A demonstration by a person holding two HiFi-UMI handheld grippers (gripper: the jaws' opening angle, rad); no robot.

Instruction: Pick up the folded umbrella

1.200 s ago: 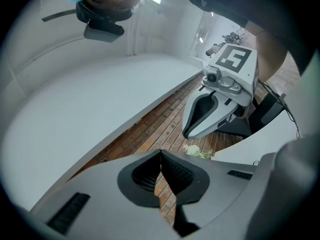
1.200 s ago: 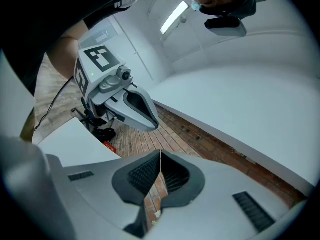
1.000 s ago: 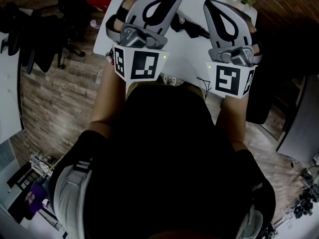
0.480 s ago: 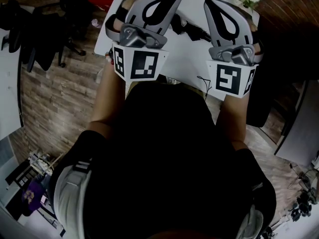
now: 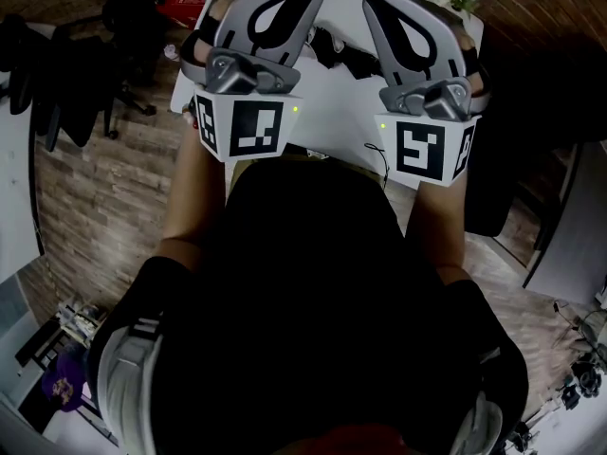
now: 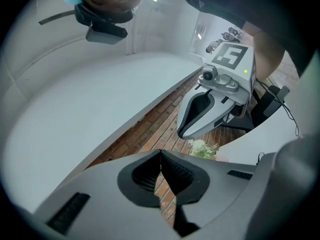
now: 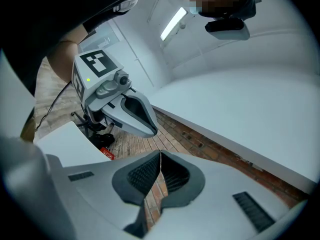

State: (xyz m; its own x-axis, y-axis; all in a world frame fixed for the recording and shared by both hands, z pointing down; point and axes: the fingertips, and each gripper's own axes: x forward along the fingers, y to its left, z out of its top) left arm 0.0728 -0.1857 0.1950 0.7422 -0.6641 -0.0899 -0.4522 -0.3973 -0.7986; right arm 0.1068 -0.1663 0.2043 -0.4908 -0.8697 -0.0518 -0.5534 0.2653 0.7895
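Very little has changed in the last second: in the head view both grippers sit slightly more to the left, but they hang over the white table (image 5: 332, 112) as before. The left gripper (image 6: 161, 156) has its jaws pressed together on nothing, and the right gripper (image 7: 160, 156) is the same. I believe the dark thing lying on the table between them is the folded umbrella (image 5: 343, 57), not touched. So the pick-up has not begun; one gripper must first spread its jaws and go down.
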